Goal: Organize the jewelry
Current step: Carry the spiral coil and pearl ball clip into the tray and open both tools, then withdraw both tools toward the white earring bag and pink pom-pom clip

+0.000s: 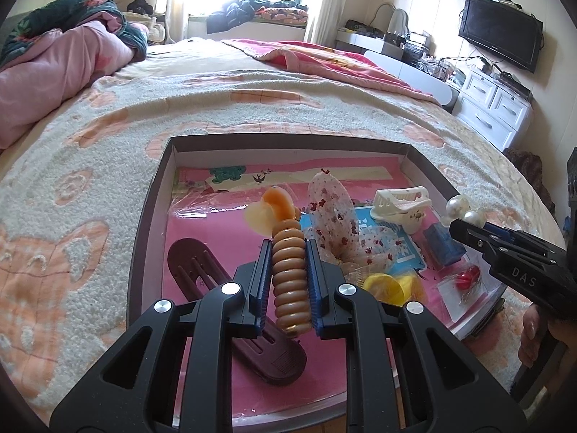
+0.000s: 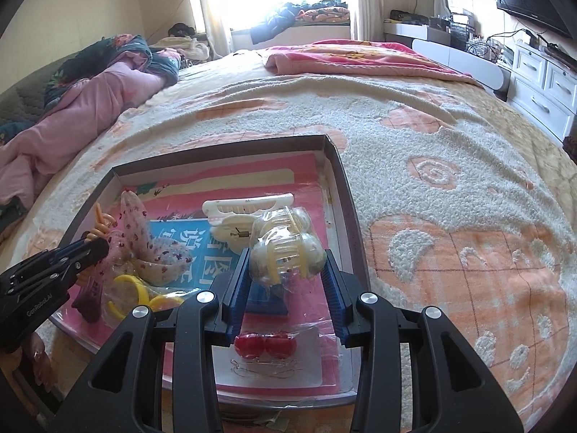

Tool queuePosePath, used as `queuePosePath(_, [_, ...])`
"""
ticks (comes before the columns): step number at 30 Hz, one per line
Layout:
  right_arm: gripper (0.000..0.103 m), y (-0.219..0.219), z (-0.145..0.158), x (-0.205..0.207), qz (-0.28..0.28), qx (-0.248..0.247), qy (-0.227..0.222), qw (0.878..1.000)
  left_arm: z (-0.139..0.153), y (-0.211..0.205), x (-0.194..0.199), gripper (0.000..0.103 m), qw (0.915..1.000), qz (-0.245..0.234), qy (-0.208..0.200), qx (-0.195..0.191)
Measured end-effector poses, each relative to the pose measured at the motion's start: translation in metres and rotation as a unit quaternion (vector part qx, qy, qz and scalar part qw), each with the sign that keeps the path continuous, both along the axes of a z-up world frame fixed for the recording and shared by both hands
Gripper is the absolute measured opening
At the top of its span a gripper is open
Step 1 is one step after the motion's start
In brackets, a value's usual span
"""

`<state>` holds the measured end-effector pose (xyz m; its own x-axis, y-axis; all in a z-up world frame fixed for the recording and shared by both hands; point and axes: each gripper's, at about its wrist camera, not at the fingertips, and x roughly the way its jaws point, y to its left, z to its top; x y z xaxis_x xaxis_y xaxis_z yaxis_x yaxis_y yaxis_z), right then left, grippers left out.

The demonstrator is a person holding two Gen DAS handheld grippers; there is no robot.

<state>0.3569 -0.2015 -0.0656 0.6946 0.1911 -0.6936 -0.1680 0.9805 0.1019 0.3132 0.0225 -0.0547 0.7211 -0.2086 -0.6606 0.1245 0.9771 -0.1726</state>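
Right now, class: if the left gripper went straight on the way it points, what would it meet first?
Probably the pink floor of the box, near the floral fabric bow. The left gripper holds an orange coiled hair clip tilted downward into it; depth is uncertain.

1. Left tongs [image 1: 288, 252]: black plastic frame with triangular cut-outs, ribbed blue pads, four round silver screws.
2. Right tongs [image 2: 288, 281]: same black build, blue ribbed pads, silver screws; white "DAS" lettering on its side.
3. Left tongs' side read "GenRobot.AI".
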Motion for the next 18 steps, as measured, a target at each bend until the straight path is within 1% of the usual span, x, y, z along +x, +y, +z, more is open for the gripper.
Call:
queuePosePath(4, [0.038, 0.000, 0.001, 0.000, 0.000, 0.001, 0.000, 1.000, -0.003, -0.001, 0.000, 0.012, 1.0000, 0.000, 0.003, 0.002])
queuePosePath(9, [0.046, 0.001, 0.002, -0.002, 0.002, 0.003, -0.001, 1.000, -0.003, -0.002, -0.001, 0.012, 1.0000, 0.002, 0.005, 0.001])
queuePosePath(10, [0.050, 0.002, 0.003, -0.003, 0.002, 0.005, -0.004, 1.000, -0.003, -0.001, -0.001, 0.014, 1.0000, 0.002, 0.006, 0.000])
queuePosePath(12, [0.051, 0.001, 0.005, -0.005, 0.003, 0.010, -0.006, 1.000, -0.003, -0.001, -0.003, 0.022, 1.0000, 0.003, 0.008, 0.001])
queuePosePath(13, [0.052, 0.001, 0.005, -0.005, 0.004, 0.012, -0.007, 1.000, -0.003, 0.000, -0.002, 0.024, 0.9999, 0.003, 0.010, 0.000])
queuePosePath(15, [0.056, 0.000, 0.007, -0.008, 0.005, 0.015, -0.011, 1.000, -0.002, 0.000, -0.003, 0.032, 0.9999, 0.003, 0.010, -0.001])
queuePosePath(16, [0.058, -0.001, 0.008, -0.009, 0.004, 0.016, -0.013, 1.000, -0.001, 0.001, -0.005, 0.033, 1.0000, 0.003, 0.008, -0.001])
queuePosePath(18, [0.061, -0.002, 0.010, -0.013, 0.005, 0.017, -0.018, 1.000, 0.001, 0.001, -0.009, 0.045, 1.0000, 0.005, 0.005, 0.001])
